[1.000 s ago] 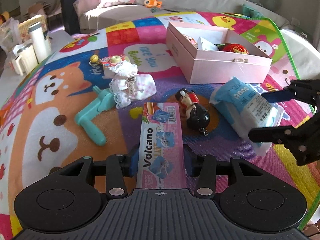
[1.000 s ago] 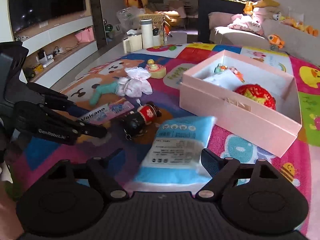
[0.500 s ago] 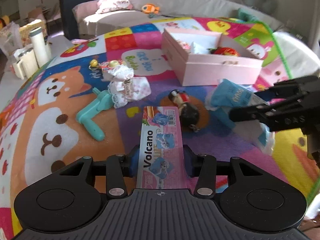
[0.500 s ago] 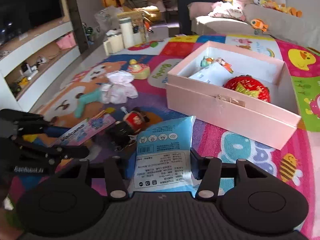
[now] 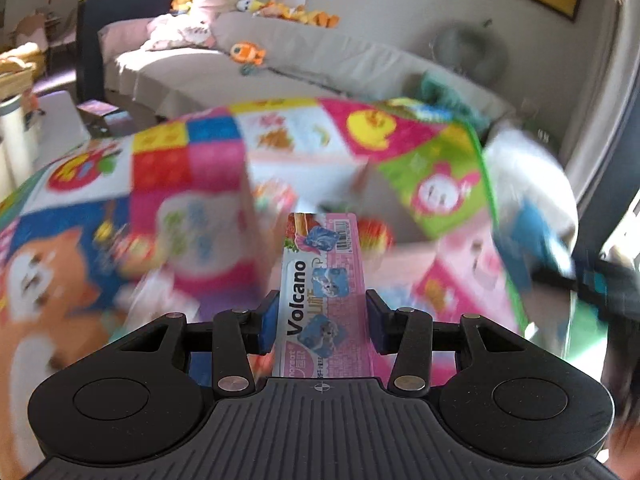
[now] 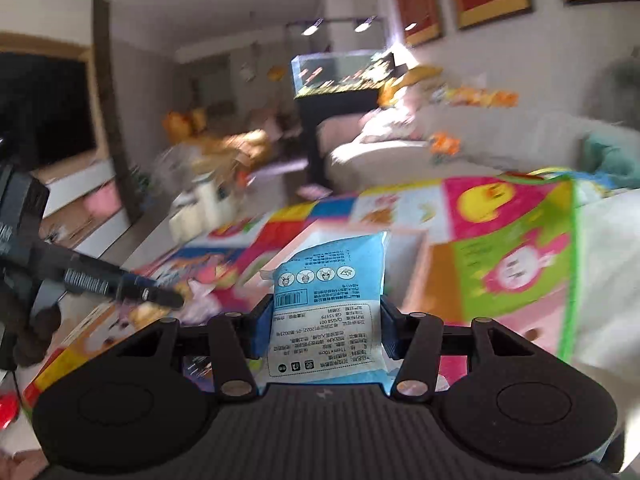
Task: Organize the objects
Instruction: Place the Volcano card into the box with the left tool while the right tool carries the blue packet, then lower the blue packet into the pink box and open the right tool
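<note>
Left wrist view shows the left gripper (image 5: 322,314) clenched on the pink Volcano packet (image 5: 325,288): the blue pads (image 5: 269,318) press its two long edges near its lower end, and the packet sticks forward and up past the fingertips, its barcode end farthest from the camera. Behind it the colourful play mat (image 5: 192,168) and the pink box (image 5: 468,256) are heavily blurred. At the right edge of this view a blue pouch shows as a smear in front of dark gripper parts.

Right wrist view shows the right gripper (image 6: 326,326) grasping the blue tissue pouch (image 6: 332,280); its pads squeeze the pouch at its printed white label, and the blue top of the pouch stands beyond the fingertips. The pouch hangs above the mat, just in front of the pink box, whose outline is too blurred to read clearly
</note>
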Demonstrator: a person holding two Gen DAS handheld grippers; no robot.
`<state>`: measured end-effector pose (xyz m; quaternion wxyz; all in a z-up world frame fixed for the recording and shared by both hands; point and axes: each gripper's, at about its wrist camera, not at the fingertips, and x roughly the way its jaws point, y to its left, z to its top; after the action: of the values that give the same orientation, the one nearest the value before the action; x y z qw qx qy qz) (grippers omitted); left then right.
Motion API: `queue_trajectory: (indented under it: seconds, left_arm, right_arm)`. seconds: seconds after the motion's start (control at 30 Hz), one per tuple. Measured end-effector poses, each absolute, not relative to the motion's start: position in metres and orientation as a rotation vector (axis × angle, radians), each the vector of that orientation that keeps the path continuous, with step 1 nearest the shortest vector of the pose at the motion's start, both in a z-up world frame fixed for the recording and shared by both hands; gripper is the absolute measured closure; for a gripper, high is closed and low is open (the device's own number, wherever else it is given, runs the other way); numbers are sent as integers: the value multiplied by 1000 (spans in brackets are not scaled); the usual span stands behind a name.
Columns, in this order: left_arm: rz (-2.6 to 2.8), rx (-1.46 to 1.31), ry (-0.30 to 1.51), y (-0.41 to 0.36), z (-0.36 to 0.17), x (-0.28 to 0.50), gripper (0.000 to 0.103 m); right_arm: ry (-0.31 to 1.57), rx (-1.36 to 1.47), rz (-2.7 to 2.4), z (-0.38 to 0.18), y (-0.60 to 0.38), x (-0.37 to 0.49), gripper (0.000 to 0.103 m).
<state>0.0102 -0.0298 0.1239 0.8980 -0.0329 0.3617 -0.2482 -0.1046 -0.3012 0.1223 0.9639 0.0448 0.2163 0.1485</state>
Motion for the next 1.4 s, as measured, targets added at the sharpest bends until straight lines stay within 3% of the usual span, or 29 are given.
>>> queue_trajectory:
  seconds: [0.3, 0.47, 0.8, 0.97, 1.17, 1.3, 1.4]
  left_arm:
    - [-581, -311, 703, -133, 122, 128, 55]
    - [-553, -332, 835, -160, 83, 143, 55]
    - [-543, -169, 604, -58, 96, 57, 55]
    - [-486, -93, 587, -6, 62, 4, 55]
    - [-423, -215, 566, 47, 33, -14, 55]
    - [-388, -268, 549, 74, 28, -15, 55]
    - [-382, -326, 508, 93, 26, -20, 55]
  right_arm:
    - [425, 179, 174, 113, -351, -92, 51]
    - [457, 156, 125, 101, -359, -83, 51]
    - [473, 236, 186, 106, -359, -49, 51]
    - [574, 311, 241, 114, -337, 29, 51]
    - [761, 559, 104, 97, -307, 133, 51]
    - [749, 559, 31, 89, -287, 164, 33]
    - [774, 437, 10, 89, -266, 164, 33]
